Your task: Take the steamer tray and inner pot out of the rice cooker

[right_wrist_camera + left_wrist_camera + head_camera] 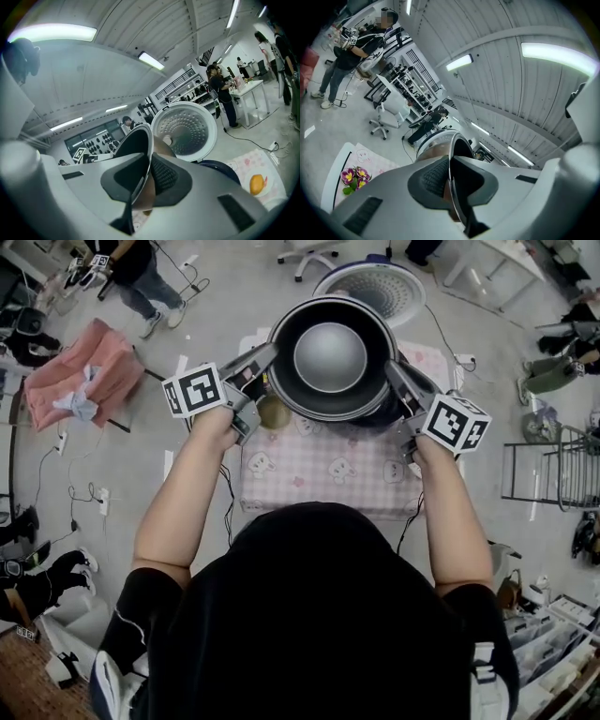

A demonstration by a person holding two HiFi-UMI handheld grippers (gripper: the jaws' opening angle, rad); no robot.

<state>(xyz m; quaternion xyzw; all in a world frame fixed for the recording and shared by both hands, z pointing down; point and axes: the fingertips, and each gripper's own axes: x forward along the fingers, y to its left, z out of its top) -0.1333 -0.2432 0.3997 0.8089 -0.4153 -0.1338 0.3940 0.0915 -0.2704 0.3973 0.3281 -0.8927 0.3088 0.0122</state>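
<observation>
The dark inner pot (330,357) with a grey inside hangs in the air between both grippers, above the dark rice cooker body (392,414). My left gripper (272,352) is shut on the pot's left rim, and the thin rim (451,161) runs between its pads. My right gripper (390,368) is shut on the right rim (146,154). The cooker's round lid (370,284) stands open behind the pot, its dimpled inner face (184,127) showing. I cannot make out a steamer tray.
The cooker stands on a small table with a pink checked cloth (323,474). A small round yellowish object (274,412) lies left of the cooker, and flowers (353,176) lie on the cloth. Cables, a pink-draped chair (80,381) and people stand around.
</observation>
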